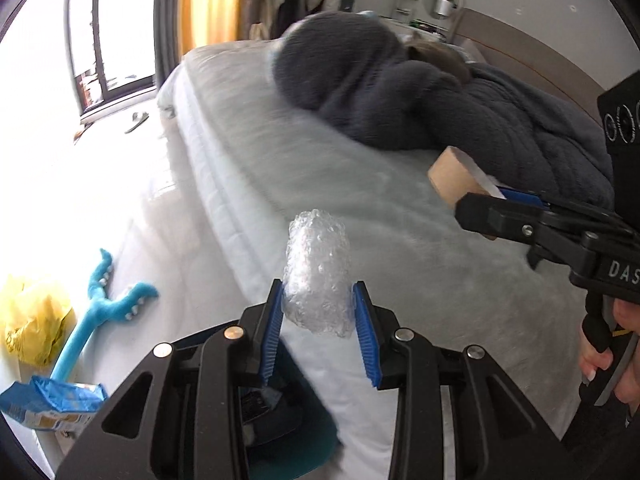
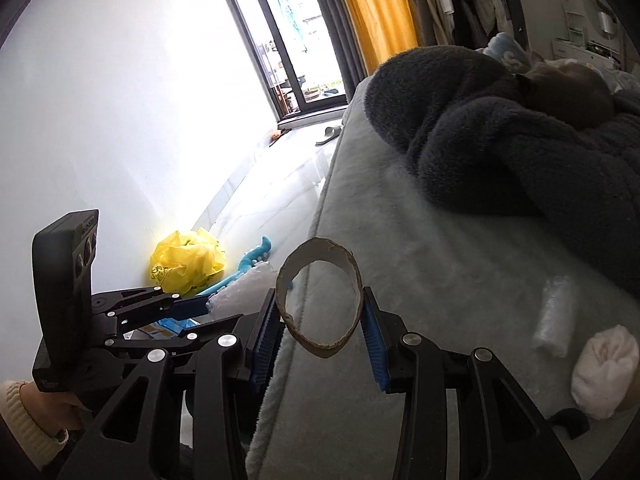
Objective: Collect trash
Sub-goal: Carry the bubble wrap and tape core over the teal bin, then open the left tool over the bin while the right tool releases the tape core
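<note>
My left gripper (image 1: 318, 312) is shut on a roll of clear bubble wrap (image 1: 318, 276), held over the edge of the bed (image 1: 360, 184). It also shows in the right wrist view (image 2: 208, 306) with the bubble wrap (image 2: 244, 288). My right gripper (image 2: 320, 320) is shut on a cardboard tube (image 2: 348, 268), squeezed oval, above the bed's edge. In the left wrist view the right gripper (image 1: 480, 200) holds the tube (image 1: 452, 176) at the right.
On the floor by the wall lie a yellow plastic bag (image 2: 186, 260), a blue plush toy (image 1: 100, 300) and a blue-and-white packet (image 1: 52, 404). On the bed (image 2: 440, 280) lie a dark fleece blanket (image 2: 500, 140), a clear wrapper (image 2: 554, 312) and a white wad (image 2: 604, 364).
</note>
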The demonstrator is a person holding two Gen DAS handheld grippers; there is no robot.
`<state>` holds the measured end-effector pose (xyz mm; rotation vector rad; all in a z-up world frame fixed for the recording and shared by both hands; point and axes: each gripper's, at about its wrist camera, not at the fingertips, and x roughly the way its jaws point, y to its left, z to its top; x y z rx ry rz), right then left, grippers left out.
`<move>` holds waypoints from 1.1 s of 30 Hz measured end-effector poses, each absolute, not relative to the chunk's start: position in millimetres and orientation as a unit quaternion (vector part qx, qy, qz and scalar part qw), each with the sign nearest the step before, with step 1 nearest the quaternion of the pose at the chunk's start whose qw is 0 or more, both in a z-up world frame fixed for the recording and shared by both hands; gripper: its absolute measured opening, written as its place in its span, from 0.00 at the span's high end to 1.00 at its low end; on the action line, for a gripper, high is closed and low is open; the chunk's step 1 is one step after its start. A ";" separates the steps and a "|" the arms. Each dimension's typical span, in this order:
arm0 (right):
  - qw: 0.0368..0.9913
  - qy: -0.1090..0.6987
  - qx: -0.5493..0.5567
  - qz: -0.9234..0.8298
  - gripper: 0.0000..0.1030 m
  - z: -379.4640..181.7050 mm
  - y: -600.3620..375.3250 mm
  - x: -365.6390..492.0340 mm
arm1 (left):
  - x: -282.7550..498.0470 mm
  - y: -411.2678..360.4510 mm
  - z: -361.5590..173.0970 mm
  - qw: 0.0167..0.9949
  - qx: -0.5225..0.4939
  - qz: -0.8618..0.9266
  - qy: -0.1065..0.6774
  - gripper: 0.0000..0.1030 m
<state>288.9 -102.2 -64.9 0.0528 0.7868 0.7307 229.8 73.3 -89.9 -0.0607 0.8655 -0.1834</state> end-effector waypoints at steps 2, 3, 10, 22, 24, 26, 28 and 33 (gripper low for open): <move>0.854 0.378 0.022 0.356 0.60 -68.2 -89.0 290.4 | 228.6 88.3 -92.7 0.902 -0.035 -0.072 0.424 0.64; 0.851 0.381 0.019 0.360 0.60 -69.8 -82.6 291.2 | 227.1 95.3 -94.0 0.901 -0.039 -0.066 0.428 0.64; 0.837 0.387 0.007 0.388 0.60 -77.6 -41.9 284.5 | 220.0 134.0 -101.8 0.891 -0.052 -0.035 0.449 0.64; 0.813 0.401 -0.010 0.421 0.60 -90.1 16.4 274.6 | 201.6 176.3 -138.8 0.852 -0.075 -0.025 0.518 0.64; 0.810 0.405 -0.012 0.424 0.60 -93.1 24.6 275.2 | 199.2 181.7 -150.8 0.839 -0.085 -0.027 0.536 0.64; 0.807 0.408 -0.016 0.427 0.60 -97.5 32.9 272.8 | 196.0 183.2 -159.2 0.831 -0.087 -0.030 0.548 0.64; 0.803 0.412 -0.022 0.430 0.60 -101.9 41.3 271.5 | 193.1 185.7 -166.0 0.825 -0.085 -0.030 0.558 0.64; 0.795 0.425 -0.034 0.433 0.60 -110.2 51.7 268.2 | 187.5 197.2 -178.0 0.807 -0.096 -0.030 0.581 0.61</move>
